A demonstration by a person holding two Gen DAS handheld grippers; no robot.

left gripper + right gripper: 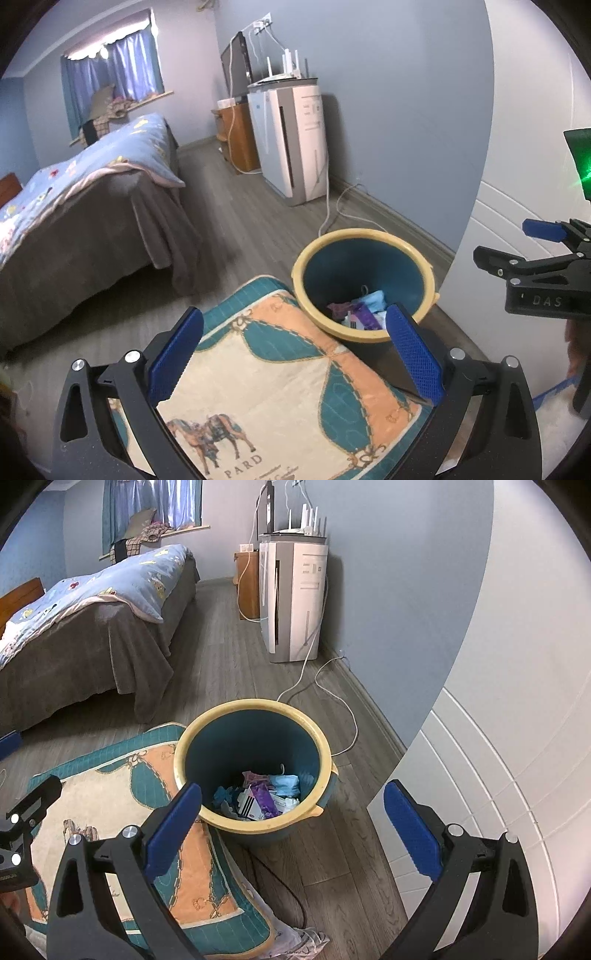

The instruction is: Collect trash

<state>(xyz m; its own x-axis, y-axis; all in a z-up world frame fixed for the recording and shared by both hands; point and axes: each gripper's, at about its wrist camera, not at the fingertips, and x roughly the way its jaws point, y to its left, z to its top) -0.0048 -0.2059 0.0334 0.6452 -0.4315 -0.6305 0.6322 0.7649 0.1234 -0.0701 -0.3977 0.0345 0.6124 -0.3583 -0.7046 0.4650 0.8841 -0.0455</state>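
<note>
A teal bin with a yellow rim stands on the wood floor and holds several pieces of trash: wrappers, a purple packet, blue tissue. It also shows in the left wrist view, with trash at its bottom. My right gripper is open and empty, just above and in front of the bin. My left gripper is open and empty over a patterned cloth, left of the bin. The right gripper's side shows at the right edge of the left wrist view.
The patterned cloth lies beside the bin. A bed stands to the left. A white appliance stands by the blue wall, with cables trailing to the bin. A white door is on the right.
</note>
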